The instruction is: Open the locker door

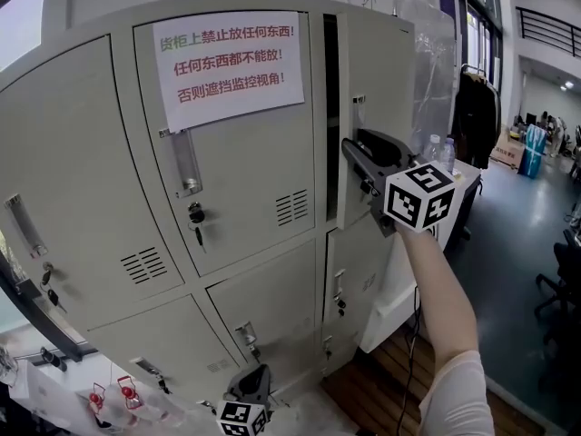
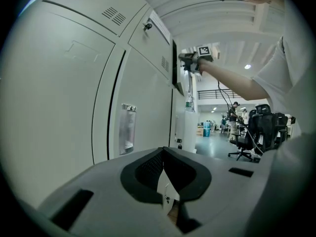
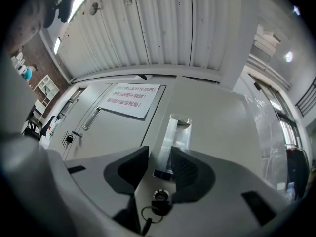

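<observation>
The grey locker bank fills the head view. Its upper right door [image 1: 377, 71] stands slightly ajar, with a dark gap [image 1: 331, 107] along its left edge. My right gripper [image 1: 354, 142] is raised to that door's left edge. In the right gripper view its jaws [image 3: 159, 157] sit on either side of the door's metal handle [image 3: 174, 135] and are shut on it. A lock with a key [image 3: 159, 197] hangs just below. My left gripper [image 1: 251, 381] is low by the bottom lockers, shut and empty [image 2: 164, 154]. The left gripper view also shows the right gripper [image 2: 183, 60] up at the door.
A paper notice [image 1: 227, 57] is stuck on the neighbouring door, which has its own handle [image 1: 186, 162] and key [image 1: 195, 216]. Right of the lockers stand a white table with bottles [image 1: 440, 153] and a dark coat [image 1: 474, 107]. Office chairs [image 2: 247, 137] are farther off.
</observation>
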Demonstrator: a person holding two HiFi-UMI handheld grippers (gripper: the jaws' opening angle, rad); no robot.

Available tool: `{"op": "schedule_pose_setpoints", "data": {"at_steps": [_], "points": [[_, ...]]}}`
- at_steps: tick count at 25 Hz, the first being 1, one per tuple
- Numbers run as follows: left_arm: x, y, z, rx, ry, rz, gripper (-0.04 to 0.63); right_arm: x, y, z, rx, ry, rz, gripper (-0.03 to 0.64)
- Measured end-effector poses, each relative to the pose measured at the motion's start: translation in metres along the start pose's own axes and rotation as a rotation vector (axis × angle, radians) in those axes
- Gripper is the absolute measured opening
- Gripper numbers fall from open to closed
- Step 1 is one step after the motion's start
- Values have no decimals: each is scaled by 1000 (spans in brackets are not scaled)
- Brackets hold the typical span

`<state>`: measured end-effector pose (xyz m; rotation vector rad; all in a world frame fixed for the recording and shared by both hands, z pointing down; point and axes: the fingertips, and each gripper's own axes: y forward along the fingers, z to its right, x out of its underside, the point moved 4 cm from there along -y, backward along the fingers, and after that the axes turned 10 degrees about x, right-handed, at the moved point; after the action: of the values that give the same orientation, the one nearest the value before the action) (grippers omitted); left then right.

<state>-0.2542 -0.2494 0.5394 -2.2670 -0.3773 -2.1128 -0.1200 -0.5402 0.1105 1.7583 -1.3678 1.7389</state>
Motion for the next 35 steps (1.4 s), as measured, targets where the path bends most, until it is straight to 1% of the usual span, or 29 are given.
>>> {"op": "schedule_pose_setpoints", "data": {"at_steps": [10, 15, 21, 24, 29, 30, 32, 35], "points": [[-3, 20, 28, 103, 18, -5, 2, -19, -54, 18, 54, -56, -4, 137], [-5, 33, 49, 169, 25, -3, 2, -29, -85, 34, 106, -91, -9, 135], [-4, 47, 69, 240, 31, -1, 2, -35, -124, 64, 183, -67, -17, 133], [-8, 53, 79, 271, 40, 15, 2, -39, -141, 79, 239, -89, -33, 118], [-9, 62, 93, 321, 43, 25, 2, -40, -169, 109, 372, -122, -60, 99], [-10, 63, 95, 327, 44, 29, 2, -39, -175, 115, 401, -126, -64, 88], [-10, 66, 99, 338, 46, 37, 2, -35, -186, 126, 455, -119, -67, 36], [-13, 70, 102, 353, 45, 42, 2, -25, -203, 139, 507, -96, -66, 20]]}}
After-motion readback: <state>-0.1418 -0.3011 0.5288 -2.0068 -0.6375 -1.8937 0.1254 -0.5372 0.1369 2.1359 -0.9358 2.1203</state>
